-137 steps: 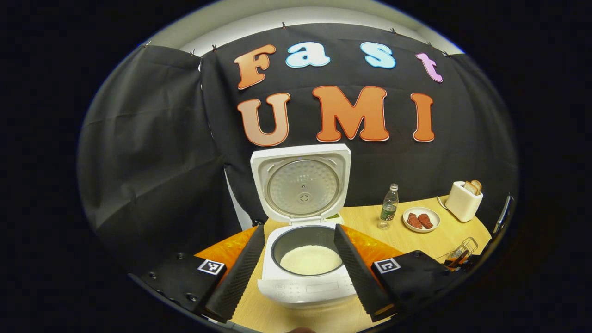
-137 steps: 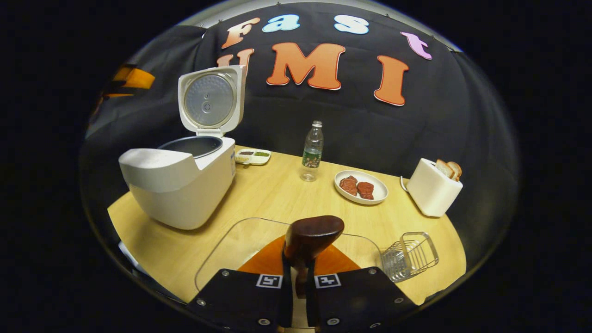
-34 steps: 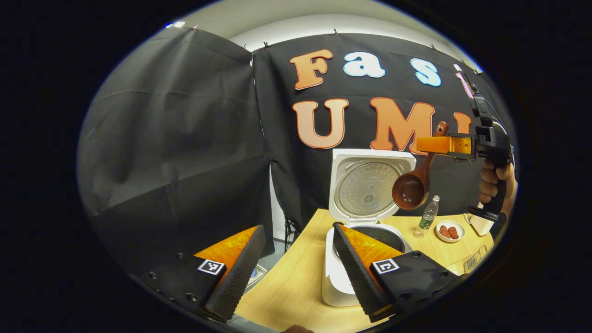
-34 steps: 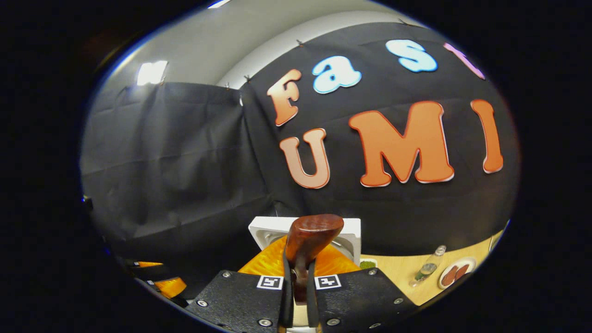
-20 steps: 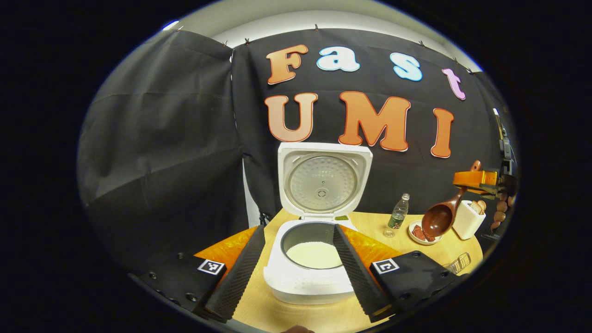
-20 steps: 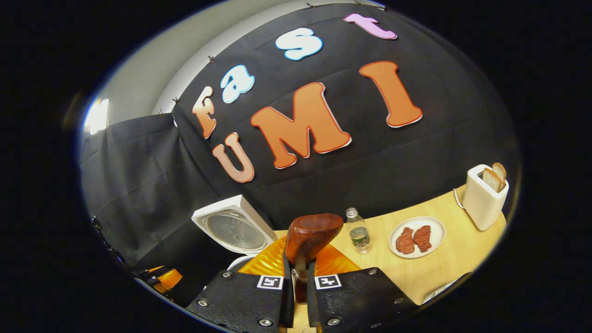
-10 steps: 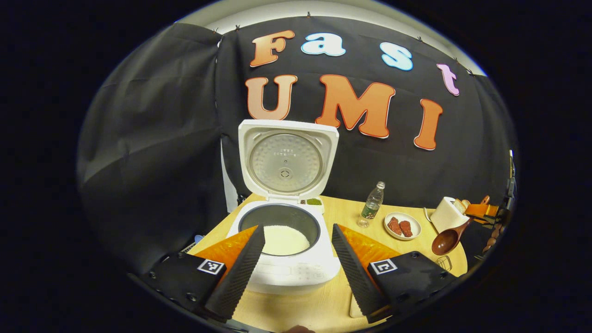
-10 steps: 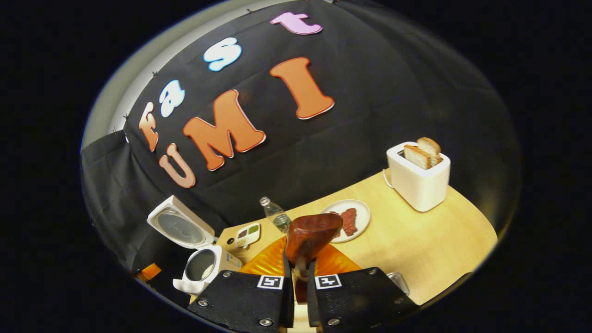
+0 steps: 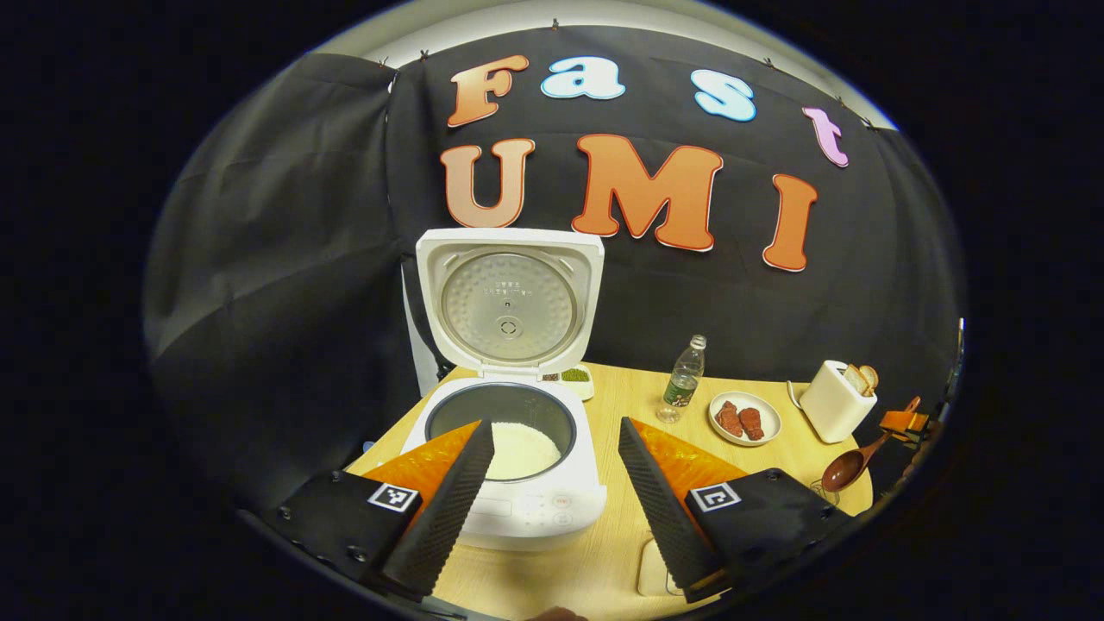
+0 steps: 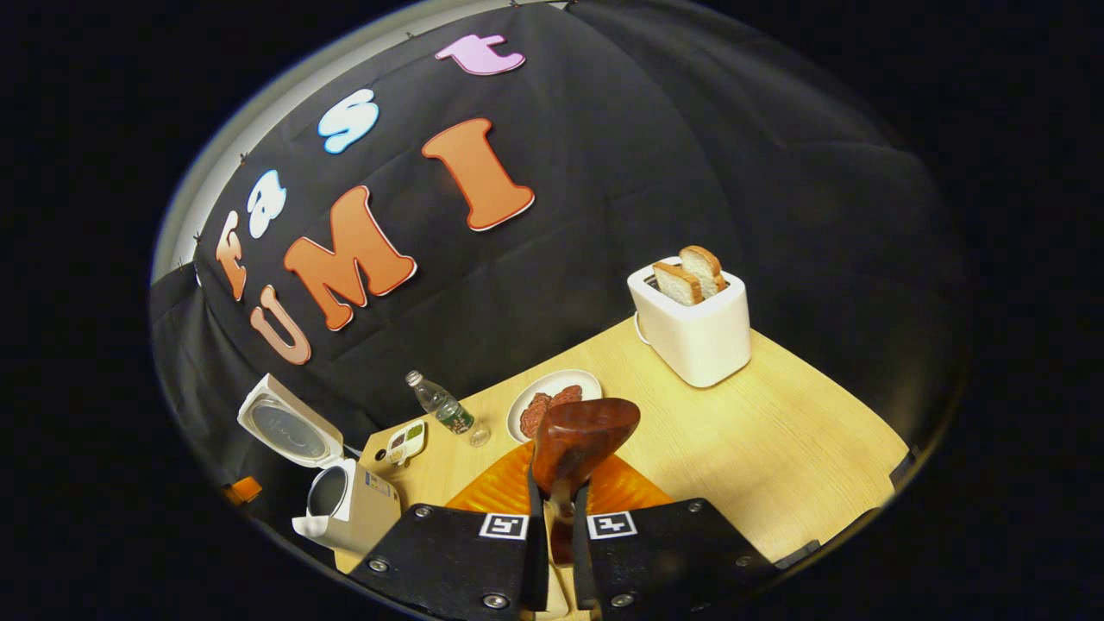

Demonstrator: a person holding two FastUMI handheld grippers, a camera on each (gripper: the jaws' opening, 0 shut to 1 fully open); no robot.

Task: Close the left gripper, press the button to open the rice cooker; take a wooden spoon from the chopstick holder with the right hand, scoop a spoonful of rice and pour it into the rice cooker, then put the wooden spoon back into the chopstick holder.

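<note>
In the left gripper view the cooker (image 9: 509,448) sits at 6 o'clock, lid up, rice (image 9: 517,448) inside; the left gripper (image 9: 548,492) frames it, jaws apart; at 4 o'clock the right gripper (image 9: 901,421) carries the spoon (image 9: 849,466) over the surface (image 9: 621,405), jaws clamped on its handle.

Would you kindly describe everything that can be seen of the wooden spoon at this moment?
The dark reddish-brown wooden spoon looks glossy, with a deep round bowl and a slim handle. In the left gripper view it hangs at the far right of the table, bowl lowest and handle slanting up into the right gripper. In the right gripper view its rounded handle end juts up from between the closed fingers, which clamp the handle on both sides. No rice can be made out in the bowl.
</note>
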